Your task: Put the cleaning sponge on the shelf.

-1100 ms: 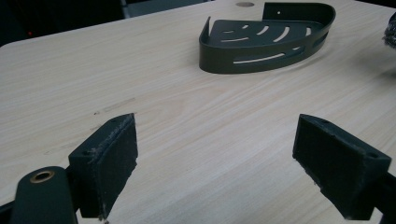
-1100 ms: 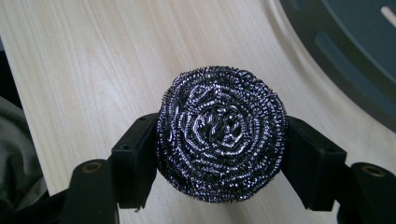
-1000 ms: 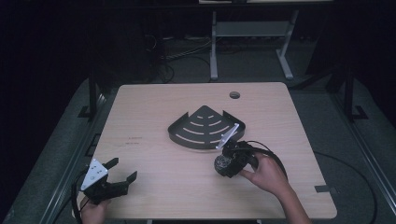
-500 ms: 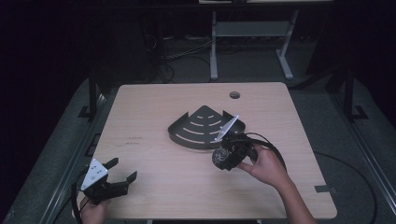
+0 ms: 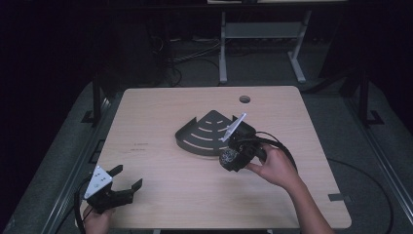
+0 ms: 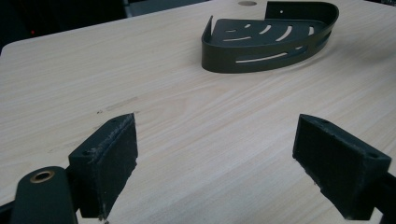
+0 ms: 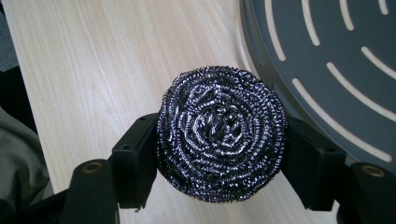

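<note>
The right tool (image 5: 229,158) pinches a round steel-wool scourer (image 7: 220,133) between its two black jaws, one jaw pressed against each side of the ball; in the right gripper view the coiled metal strands bulge out past both pads. The scourer (image 5: 228,157) is held above the wooden tabletop (image 5: 160,112), just beside the front rim of a dark, fan-shaped corner shelf tray (image 5: 204,134) with curved slots cut through its floor. Whether the scourer touches the tray's rim cannot be told. In the right gripper view the tray (image 7: 327,60) lies at the upper right, close behind the ball. The left tool (image 5: 119,187) rests low at the near left corner of the tabletop, well apart from the tray, with its jaws spread wide and nothing between them; the left gripper view looks across bare wood toward the tray (image 6: 268,39) farther off.
</note>
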`<state>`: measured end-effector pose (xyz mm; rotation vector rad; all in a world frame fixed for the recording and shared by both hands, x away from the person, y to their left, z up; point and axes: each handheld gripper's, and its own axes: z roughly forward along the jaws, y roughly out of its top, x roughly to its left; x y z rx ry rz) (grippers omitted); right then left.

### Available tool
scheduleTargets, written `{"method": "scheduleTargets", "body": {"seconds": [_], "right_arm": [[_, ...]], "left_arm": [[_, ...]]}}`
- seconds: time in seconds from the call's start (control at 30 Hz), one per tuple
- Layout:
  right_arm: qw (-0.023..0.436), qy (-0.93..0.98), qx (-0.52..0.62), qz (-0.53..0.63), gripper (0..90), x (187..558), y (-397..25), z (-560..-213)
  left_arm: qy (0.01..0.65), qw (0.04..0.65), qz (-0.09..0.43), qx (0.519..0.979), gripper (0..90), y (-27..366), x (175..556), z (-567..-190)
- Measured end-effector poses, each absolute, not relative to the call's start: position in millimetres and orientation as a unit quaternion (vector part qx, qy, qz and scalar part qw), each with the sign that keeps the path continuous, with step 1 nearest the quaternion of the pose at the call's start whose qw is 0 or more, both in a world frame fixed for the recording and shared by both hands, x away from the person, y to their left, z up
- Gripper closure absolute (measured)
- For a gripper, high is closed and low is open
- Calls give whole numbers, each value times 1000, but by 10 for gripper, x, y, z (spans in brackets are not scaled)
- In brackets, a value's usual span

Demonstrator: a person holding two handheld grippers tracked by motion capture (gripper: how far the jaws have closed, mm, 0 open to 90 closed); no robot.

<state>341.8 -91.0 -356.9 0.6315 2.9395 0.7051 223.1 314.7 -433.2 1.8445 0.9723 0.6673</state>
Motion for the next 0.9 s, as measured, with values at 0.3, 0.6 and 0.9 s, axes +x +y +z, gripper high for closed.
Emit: {"method": "scheduleTargets", "body": {"seconds": [0.3, 0.6, 0.9], "right_arm": [[26, 952, 206, 225, 323, 3490, -889, -3517], [31, 953, 202, 225, 323, 3570, -827, -3419], [30, 952, 208, 223, 324, 3686, -783, -3360]], "left_arm": [[393, 457, 271, 750, 132, 3134, 2232, -4331], [397, 461, 269, 747, 132, 3152, 2236, -4327], [399, 461, 270, 745, 132, 3175, 2243, -4333]]}}
